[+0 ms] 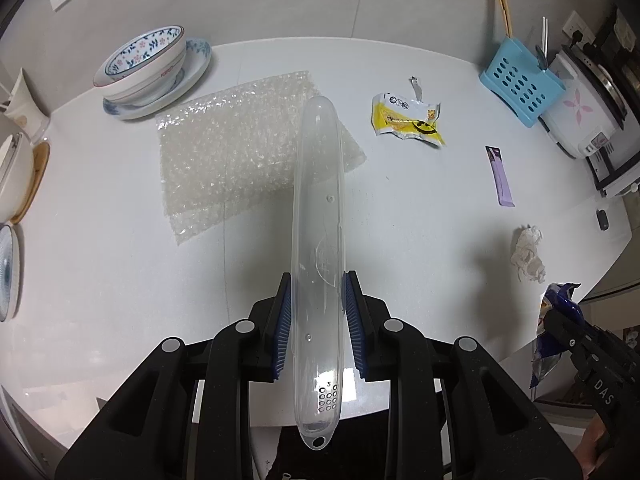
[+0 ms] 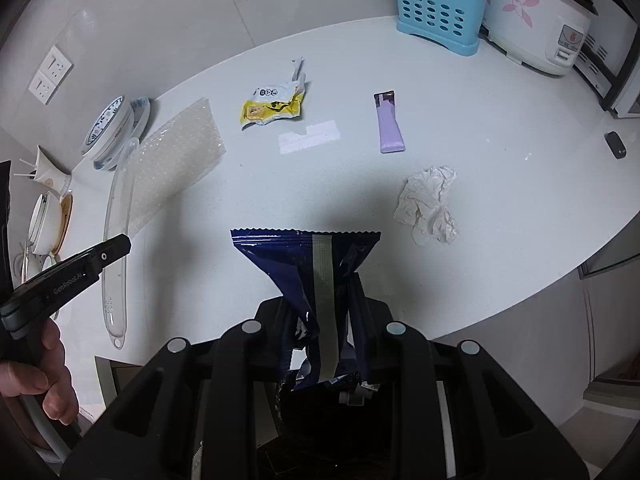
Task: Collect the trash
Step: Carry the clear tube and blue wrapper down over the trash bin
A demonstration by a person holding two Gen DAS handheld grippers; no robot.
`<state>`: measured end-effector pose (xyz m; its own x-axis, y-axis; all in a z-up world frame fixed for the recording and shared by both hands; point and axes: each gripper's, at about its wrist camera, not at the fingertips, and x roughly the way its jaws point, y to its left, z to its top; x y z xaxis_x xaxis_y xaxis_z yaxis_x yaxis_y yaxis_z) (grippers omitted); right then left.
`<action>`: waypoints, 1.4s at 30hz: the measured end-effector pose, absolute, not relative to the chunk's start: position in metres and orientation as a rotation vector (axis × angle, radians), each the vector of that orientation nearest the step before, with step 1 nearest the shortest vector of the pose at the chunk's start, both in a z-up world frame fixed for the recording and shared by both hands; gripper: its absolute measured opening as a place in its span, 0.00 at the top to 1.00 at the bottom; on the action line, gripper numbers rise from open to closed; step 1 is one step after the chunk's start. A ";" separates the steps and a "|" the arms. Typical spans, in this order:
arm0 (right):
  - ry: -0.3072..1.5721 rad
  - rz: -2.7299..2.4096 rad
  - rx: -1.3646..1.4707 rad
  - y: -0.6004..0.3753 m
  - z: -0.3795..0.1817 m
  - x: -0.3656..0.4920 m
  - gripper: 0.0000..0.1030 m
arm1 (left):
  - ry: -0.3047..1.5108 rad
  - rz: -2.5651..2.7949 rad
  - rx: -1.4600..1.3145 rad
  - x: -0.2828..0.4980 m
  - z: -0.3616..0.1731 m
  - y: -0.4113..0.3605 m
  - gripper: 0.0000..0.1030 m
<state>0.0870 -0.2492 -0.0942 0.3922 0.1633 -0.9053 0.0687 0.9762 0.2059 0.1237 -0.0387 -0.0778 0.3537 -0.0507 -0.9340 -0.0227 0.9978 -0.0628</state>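
Trash already in my grip: left gripper [image 1: 316, 320] pinches a long clear stiff plastic case [image 1: 318, 240], slippery; right gripper [image 2: 326, 320] clamps a crinkly dark-blue foil wrapper [image 2: 308, 264]. Beyond, on the white counter [image 2: 500, 152], lies soft crumpled tissue [image 2: 430, 204].

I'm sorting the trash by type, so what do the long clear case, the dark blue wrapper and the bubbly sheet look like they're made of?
The long clear case looks like rigid transparent plastic: glossy, see-through, with molded vent holes. The dark blue wrapper seems to be thin plastic or foil film: shiny, creased, with a serrated edge. The bubbly sheet appears to be bubble wrap, a soft translucent plastic covered in air pockets.
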 end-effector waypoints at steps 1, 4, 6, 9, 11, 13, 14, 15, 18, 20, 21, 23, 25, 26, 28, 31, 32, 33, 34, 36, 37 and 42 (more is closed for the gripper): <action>1.168 0.063 0.222 -0.249 -0.094 0.085 0.78 | 1.210 -0.018 -0.072 0.122 -0.077 -0.039 0.76; 1.163 0.071 0.215 -0.250 -0.091 0.080 0.78 | 1.207 -0.015 -0.086 0.116 -0.075 -0.040 0.76; 1.158 0.073 0.210 -0.251 -0.089 0.078 0.78 | 1.204 -0.010 -0.086 0.112 -0.074 -0.041 0.76; 1.151 0.079 0.206 -0.254 -0.086 0.073 0.78 | 1.199 -0.008 -0.087 0.106 -0.071 -0.043 0.76; 1.150 0.083 0.203 -0.255 -0.086 0.070 0.78 | 1.196 -0.008 -0.089 0.101 -0.070 -0.044 0.76; 1.150 0.088 0.200 -0.256 -0.086 0.067 0.78 | 1.193 -0.008 -0.091 0.097 -0.068 -0.046 0.76; 1.151 0.090 0.197 -0.256 -0.086 0.065 0.78 | 1.192 -0.008 -0.092 0.094 -0.068 -0.047 0.76; 1.151 0.093 0.194 -0.256 -0.087 0.063 0.78 | 1.190 -0.008 -0.092 0.092 -0.067 -0.048 0.76; 1.149 0.100 0.183 -0.257 -0.087 0.057 0.78 | 1.188 -0.010 -0.097 0.083 -0.066 -0.051 0.76; 1.145 0.100 0.182 -0.258 -0.086 0.052 0.78 | 1.189 -0.012 -0.096 0.077 -0.067 -0.053 0.76; 1.143 0.101 0.181 -0.259 -0.086 0.050 0.78 | 1.190 -0.014 -0.093 0.074 -0.068 -0.055 0.76; 1.142 0.103 0.174 -0.260 -0.086 0.046 0.78 | 1.190 -0.021 -0.097 0.068 -0.070 -0.058 0.76; 1.140 0.106 0.169 -0.260 -0.087 0.042 0.78 | 1.191 -0.018 -0.092 0.063 -0.071 -0.060 0.76; 1.141 0.108 0.167 -0.261 -0.087 0.040 0.78 | 1.192 -0.020 -0.090 0.060 -0.072 -0.062 0.76; 1.143 0.112 0.162 -0.263 -0.088 0.035 0.78 | 1.194 -0.023 -0.087 0.054 -0.073 -0.066 0.76; 1.146 0.116 0.153 -0.264 -0.091 0.029 0.78 | 1.196 -0.029 -0.086 0.045 -0.075 -0.072 0.76; 1.148 0.117 0.152 -0.265 -0.092 0.028 0.78 | 1.196 -0.030 -0.086 0.042 -0.075 -0.073 0.76; 1.150 0.119 0.152 -0.266 -0.093 0.026 0.78 | 1.197 -0.032 -0.085 0.039 -0.075 -0.075 0.76; 1.152 0.120 0.151 -0.267 -0.094 0.024 0.78 | 1.198 -0.034 -0.086 0.036 -0.076 -0.077 0.76; 1.153 0.122 0.148 -0.269 -0.095 0.021 0.78 | 1.196 -0.040 -0.090 0.029 -0.077 -0.080 0.76; 1.153 0.123 0.144 -0.270 -0.096 0.018 0.78 | 1.194 -0.045 -0.091 0.025 -0.077 -0.082 0.76; 1.153 0.123 0.131 -0.273 -0.100 0.009 0.78 | 1.188 -0.074 -0.099 0.009 -0.078 -0.092 0.76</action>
<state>0.0088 -0.2732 -0.0997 0.4004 0.1647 -0.9014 -0.0298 0.9855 0.1668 0.0094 -0.0922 -0.0781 0.3719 -0.1097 -0.9218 0.0056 0.9932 -0.1160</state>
